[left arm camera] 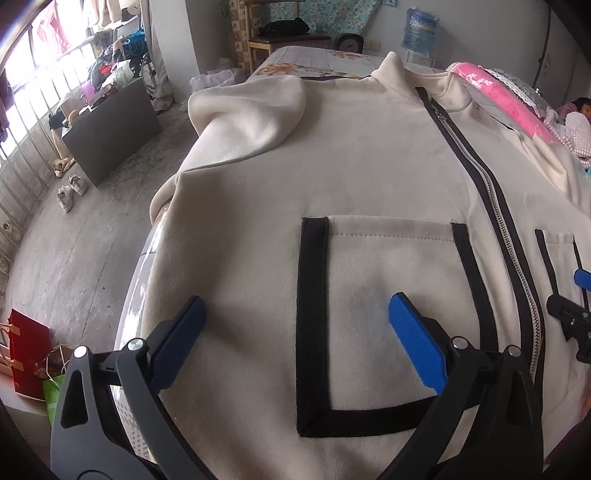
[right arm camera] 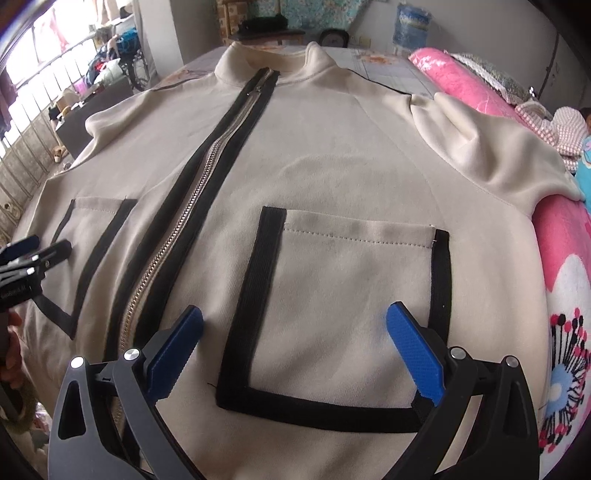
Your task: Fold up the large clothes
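Observation:
A cream zip-up jacket (left arm camera: 369, 166) with black trim lies front side up on a bed, collar far from me; it also shows in the right wrist view (right arm camera: 332, 155). Its zipper (left arm camera: 491, 206) (right arm camera: 207, 177) runs down the middle. My left gripper (left arm camera: 297, 306) is open and empty over the black-edged left pocket (left arm camera: 388, 288). My right gripper (right arm camera: 295, 317) is open and empty over the right pocket (right arm camera: 351, 295). The left sleeve (left arm camera: 251, 110) is folded in near the shoulder. The right sleeve (right arm camera: 491, 147) lies bunched at the right.
The bed's left edge (left arm camera: 144, 280) drops to a concrete floor (left arm camera: 74, 258) with shoes (left arm camera: 72, 190), a dark box (left arm camera: 114, 125) and bags (left arm camera: 29, 354). Pink bedding (right arm camera: 561, 258) lies along the right. A chair (left arm camera: 284, 40) and a water bottle (left arm camera: 419, 29) stand behind.

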A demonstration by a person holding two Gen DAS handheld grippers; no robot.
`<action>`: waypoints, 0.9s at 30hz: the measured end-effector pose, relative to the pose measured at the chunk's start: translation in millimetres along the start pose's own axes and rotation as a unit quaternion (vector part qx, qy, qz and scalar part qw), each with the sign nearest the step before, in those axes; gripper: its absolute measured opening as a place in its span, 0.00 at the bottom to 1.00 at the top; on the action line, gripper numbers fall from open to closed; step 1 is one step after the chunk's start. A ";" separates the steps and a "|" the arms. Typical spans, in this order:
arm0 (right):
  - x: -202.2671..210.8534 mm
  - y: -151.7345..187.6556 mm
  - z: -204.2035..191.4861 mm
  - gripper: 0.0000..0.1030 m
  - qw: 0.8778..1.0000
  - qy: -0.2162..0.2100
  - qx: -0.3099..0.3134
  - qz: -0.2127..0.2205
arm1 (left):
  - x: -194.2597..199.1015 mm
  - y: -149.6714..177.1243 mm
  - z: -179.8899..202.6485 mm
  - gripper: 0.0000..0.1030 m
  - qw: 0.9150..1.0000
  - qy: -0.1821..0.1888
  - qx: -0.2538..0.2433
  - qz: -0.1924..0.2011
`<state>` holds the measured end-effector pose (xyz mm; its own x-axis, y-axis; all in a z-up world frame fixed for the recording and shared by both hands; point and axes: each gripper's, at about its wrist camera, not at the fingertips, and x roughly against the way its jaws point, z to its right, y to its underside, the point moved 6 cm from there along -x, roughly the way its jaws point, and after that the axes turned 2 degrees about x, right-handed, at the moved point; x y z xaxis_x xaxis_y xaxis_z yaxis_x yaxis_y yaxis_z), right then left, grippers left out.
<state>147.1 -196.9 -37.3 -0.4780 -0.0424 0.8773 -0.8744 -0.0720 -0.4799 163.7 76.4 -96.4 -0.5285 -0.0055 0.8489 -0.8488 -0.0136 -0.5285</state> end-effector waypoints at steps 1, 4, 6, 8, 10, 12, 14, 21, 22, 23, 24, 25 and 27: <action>5.4 -4.5 -1.6 0.94 1.000 -0.009 -0.006 0.011 | -0.1 -0.5 -0.3 0.93 1.000 0.002 -0.001 -0.003; 22.3 -23.1 -13.2 0.94 0.999 -0.020 0.001 0.048 | -0.6 -1.5 -0.3 0.93 1.000 0.007 -0.006 -0.004; 25.6 -34.8 -22.3 0.94 0.998 -0.026 0.008 0.060 | -0.3 -1.4 -0.1 0.93 1.000 0.010 -0.009 0.000; 23.7 -44.0 -31.9 0.94 0.997 -0.039 0.014 0.068 | 0.3 -1.9 0.1 0.93 1.000 0.011 -0.012 0.003; 16.4 -51.0 -43.6 0.94 0.996 -0.055 0.023 0.065 | 1.9 -1.9 0.8 0.93 1.000 0.015 -0.018 0.005; 10.8 -55.8 -54.5 0.94 0.995 -0.061 0.039 0.064 | 9.3 -3.4 0.0 0.93 0.999 0.020 -0.027 0.016; 7.7 -59.2 -66.9 0.94 0.993 -0.071 0.058 0.068 | 23.2 -9.0 -5.6 0.92 0.999 0.021 -0.030 0.038; -9.2 -68.8 -97.8 0.73 0.989 -0.096 0.095 0.063 | 73.2 -53.2 -75.2 0.92 0.993 -0.015 0.008 0.114; -12.0 -70.6 -100.4 0.68 0.988 -0.099 0.097 0.062 | 75.4 -59.5 -86.6 0.88 0.993 -0.015 0.019 0.119; -13.3 -72.1 -102.2 0.61 0.988 -0.102 0.098 0.062 | 76.1 -66.5 -99.4 0.85 0.992 -0.014 0.034 0.122; -14.6 -73.7 -104.1 0.58 0.988 -0.104 0.100 0.062 | 75.1 -73.6 -111.6 0.84 0.991 -0.010 0.051 0.125; -17.1 -75.8 -106.1 0.52 0.987 -0.106 0.101 0.061 | 71.8 -80.3 -125.4 0.80 0.989 -0.004 0.073 0.125; -22.9 -77.7 -108.9 0.48 0.987 -0.111 0.104 0.055 | 58.4 -88.3 -151.7 0.78 0.986 0.023 0.122 0.113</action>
<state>217.0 -81.9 -19.8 -0.5198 -0.2765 0.8083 -0.7706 -0.2568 -0.5834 205.5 229.0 -0.6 -0.7081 0.0089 0.7060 -0.6838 -0.2579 -0.6826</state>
